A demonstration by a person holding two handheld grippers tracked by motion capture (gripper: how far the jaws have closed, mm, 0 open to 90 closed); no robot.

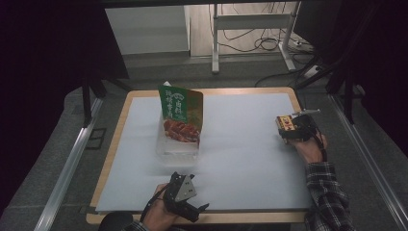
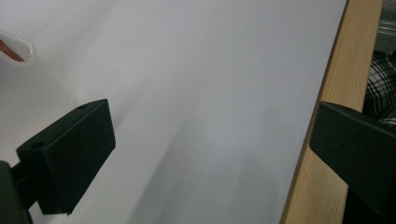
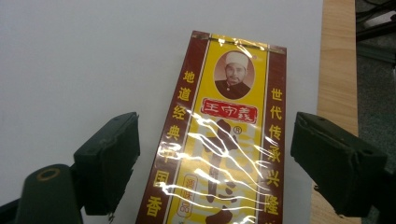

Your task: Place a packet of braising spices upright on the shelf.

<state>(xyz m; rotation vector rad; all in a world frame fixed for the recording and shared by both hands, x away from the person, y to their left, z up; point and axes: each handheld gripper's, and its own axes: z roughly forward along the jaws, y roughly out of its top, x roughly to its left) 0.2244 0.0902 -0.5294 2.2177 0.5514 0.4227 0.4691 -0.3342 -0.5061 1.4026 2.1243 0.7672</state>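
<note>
A narrow yellow and dark red box [image 3: 224,154] in shiny wrap, with a portrait on its label, lies flat on the white mat near the table's right edge [image 1: 287,123]. My right gripper [image 3: 217,163] straddles it, one jaw on each side with a gap to each long edge, so it is open [image 1: 294,131]. My left gripper [image 1: 195,204] rests near the front edge, open and wide with nothing between the jaws [image 2: 210,154]. A green food pouch [image 1: 181,115] stands upright in a clear box [image 1: 177,147] at centre left.
A white mat [image 1: 240,144] covers most of the wooden table [image 1: 120,125], whose bare wood rim [image 2: 327,116] runs beside my left gripper. Metal rails [image 1: 67,168] flank the table. A desk frame and cables [image 1: 260,43] stand on the floor beyond.
</note>
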